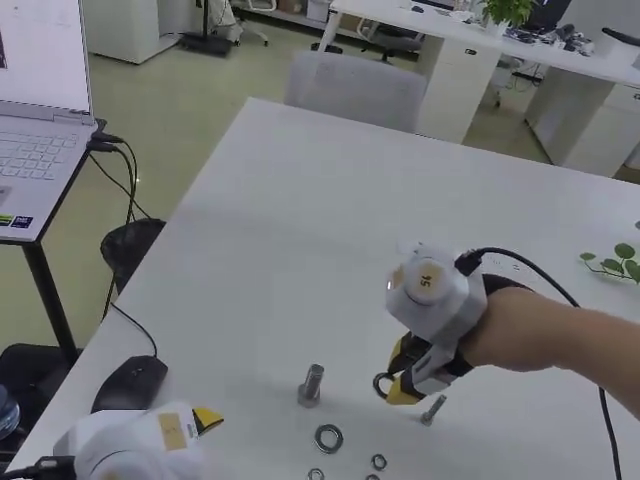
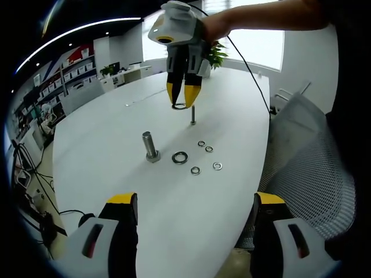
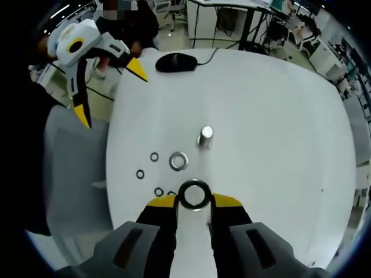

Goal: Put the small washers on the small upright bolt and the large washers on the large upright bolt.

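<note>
Washer (image 3: 194, 195) (big one) is sitting pinched in the right gripper (image 2: 180, 98) just left of the small bolt (image 1: 432, 410); left gripper (image 2: 195, 202) is hanging spread. Edge-only pinch is risking it slipping onto that wrong bolt.

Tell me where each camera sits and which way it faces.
Head view: on the person's head, looking forward and down at the white table; the person's forearm behind the right gripper.
Left gripper view: on the left gripper, jaws wide apart, facing the right gripper beyond the large steel upright bolt.
Right gripper view: on the right gripper, looking past its held large steel ring washer towards the left gripper.
Shared: all show that bolt; gripper views face each other.
</note>
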`<state>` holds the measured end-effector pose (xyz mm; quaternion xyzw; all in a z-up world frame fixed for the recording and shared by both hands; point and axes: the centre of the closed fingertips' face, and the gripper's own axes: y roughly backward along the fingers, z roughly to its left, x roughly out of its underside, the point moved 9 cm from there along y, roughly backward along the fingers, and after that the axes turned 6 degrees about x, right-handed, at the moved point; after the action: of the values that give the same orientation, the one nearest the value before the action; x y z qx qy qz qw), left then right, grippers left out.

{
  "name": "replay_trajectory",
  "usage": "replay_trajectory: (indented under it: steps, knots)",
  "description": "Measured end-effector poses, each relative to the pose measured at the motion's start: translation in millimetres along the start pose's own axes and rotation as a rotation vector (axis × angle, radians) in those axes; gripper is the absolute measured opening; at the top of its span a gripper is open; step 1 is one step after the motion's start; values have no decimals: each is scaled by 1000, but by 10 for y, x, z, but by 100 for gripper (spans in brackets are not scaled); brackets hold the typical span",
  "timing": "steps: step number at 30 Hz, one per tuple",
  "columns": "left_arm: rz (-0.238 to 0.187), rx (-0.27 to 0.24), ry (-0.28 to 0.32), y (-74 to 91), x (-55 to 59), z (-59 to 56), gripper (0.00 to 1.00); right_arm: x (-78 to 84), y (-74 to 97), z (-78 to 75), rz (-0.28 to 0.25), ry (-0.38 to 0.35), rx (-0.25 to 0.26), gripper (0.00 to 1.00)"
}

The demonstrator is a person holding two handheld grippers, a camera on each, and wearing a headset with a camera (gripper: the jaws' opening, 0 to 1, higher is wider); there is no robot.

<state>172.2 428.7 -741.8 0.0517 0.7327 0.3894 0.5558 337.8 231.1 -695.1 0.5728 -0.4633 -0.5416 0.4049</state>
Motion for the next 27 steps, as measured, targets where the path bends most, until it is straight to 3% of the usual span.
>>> replay_trajectory:
  steps: [27]
  knots:
    - [-1,-13,9,-18,31,26,80,-489,-230,-160,1,39,-17,21]
